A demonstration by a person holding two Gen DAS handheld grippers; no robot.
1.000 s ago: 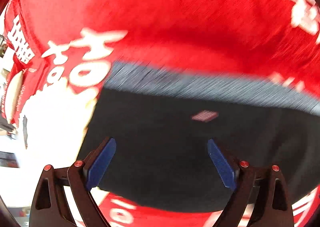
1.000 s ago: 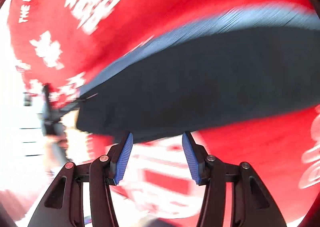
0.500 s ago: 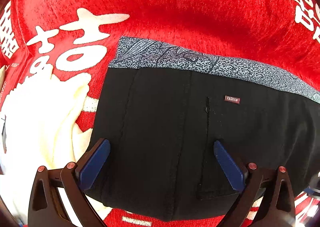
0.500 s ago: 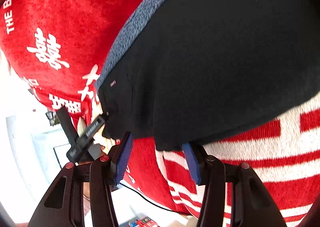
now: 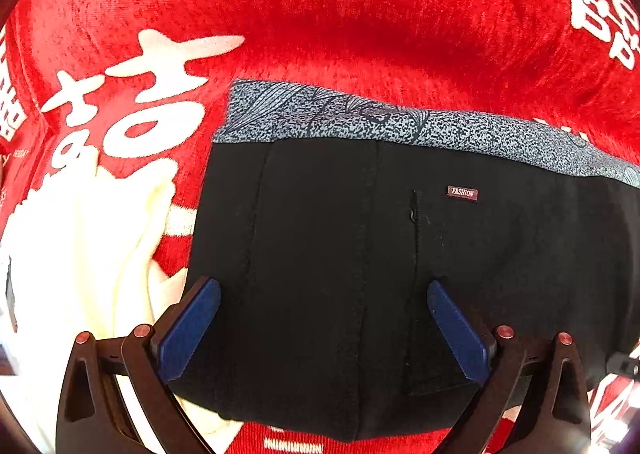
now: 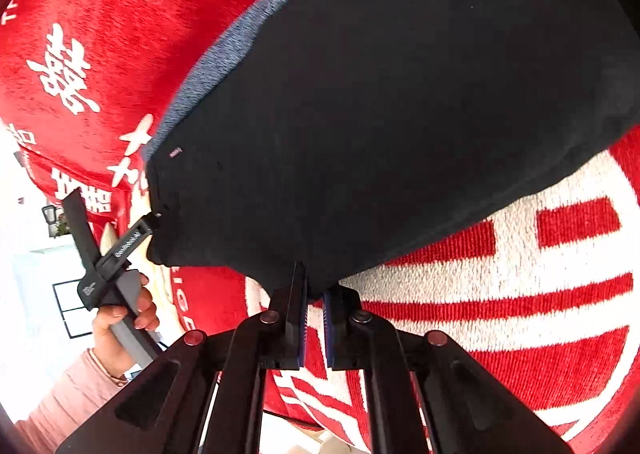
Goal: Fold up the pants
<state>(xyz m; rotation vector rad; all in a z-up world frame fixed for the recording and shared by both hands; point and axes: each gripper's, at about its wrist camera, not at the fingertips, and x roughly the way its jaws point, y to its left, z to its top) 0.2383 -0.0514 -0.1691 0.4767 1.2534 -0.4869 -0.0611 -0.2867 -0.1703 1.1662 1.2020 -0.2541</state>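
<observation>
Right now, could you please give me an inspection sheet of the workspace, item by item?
Surface: red blanket with white characters, covering the work area.
Job's things: black pants lying flat, grey patterned waistband on the far side, small FASHION label below it.
Clutter: cream cloth beside the pants' left edge.
Grippers: left gripper wide open over the pants, pads not pressing; right gripper shut on the pants' near edge.
Cables: nothing seen.
Surroundings: hand in a pink sleeve holding the left gripper; bright white room beyond, details too washed out to tell.
</observation>
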